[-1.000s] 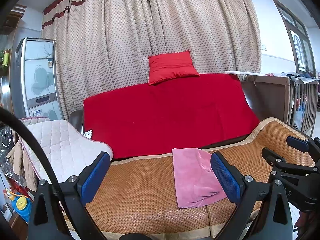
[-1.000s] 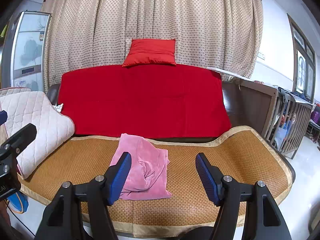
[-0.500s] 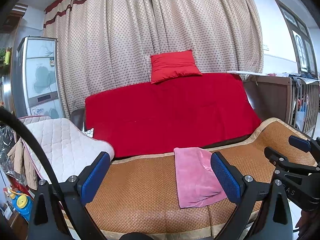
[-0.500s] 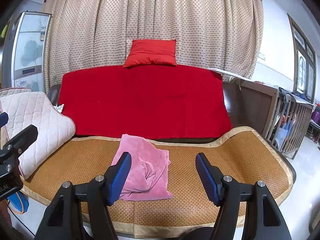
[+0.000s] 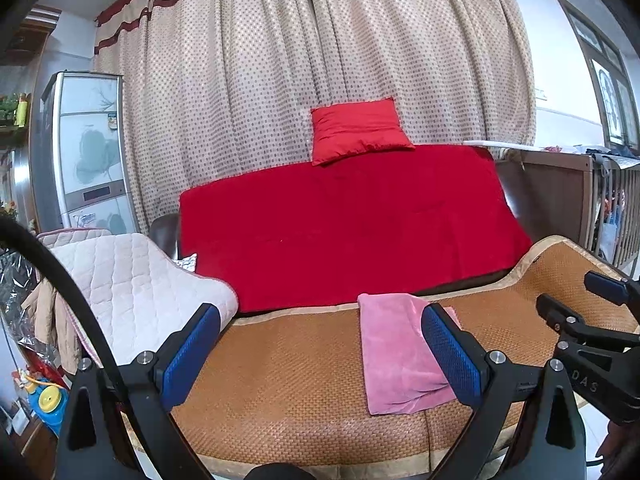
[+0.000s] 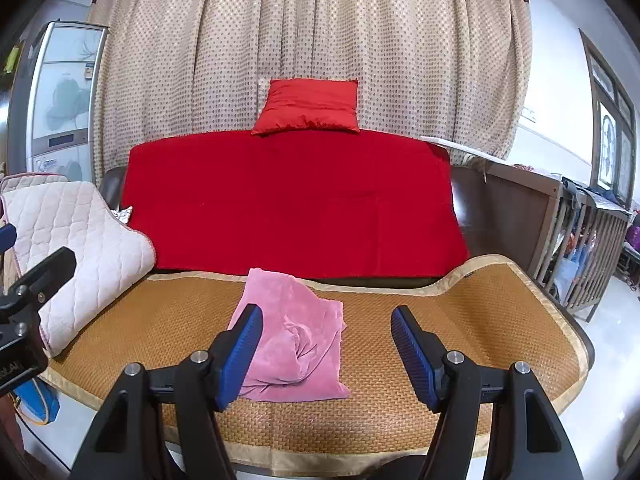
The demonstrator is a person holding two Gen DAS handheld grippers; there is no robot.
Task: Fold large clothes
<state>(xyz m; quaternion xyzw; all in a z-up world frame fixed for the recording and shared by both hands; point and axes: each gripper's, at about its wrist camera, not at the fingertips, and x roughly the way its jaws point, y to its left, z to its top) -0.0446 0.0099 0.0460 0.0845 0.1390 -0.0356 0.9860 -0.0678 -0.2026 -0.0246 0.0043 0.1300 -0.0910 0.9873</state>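
Seemingly the garment point(image 6: 294, 344) lies partly folded and rumpled on the woven mat point(image 6: 480, 312), lower centre of the right view, its long axis running from the near mat edge toward the red backrest. Both the left gripper point(image 5: 320, 356) and the right gripper point(image 6: 326, 354) hover short of it, jaws wide and empty. Best to pinch the two near corners, lift evenly, and smooth the bunched middle before folding

Bare mat point(image 6: 460, 312) right, quilted cushion point(image 6: 80, 240) left — crowding
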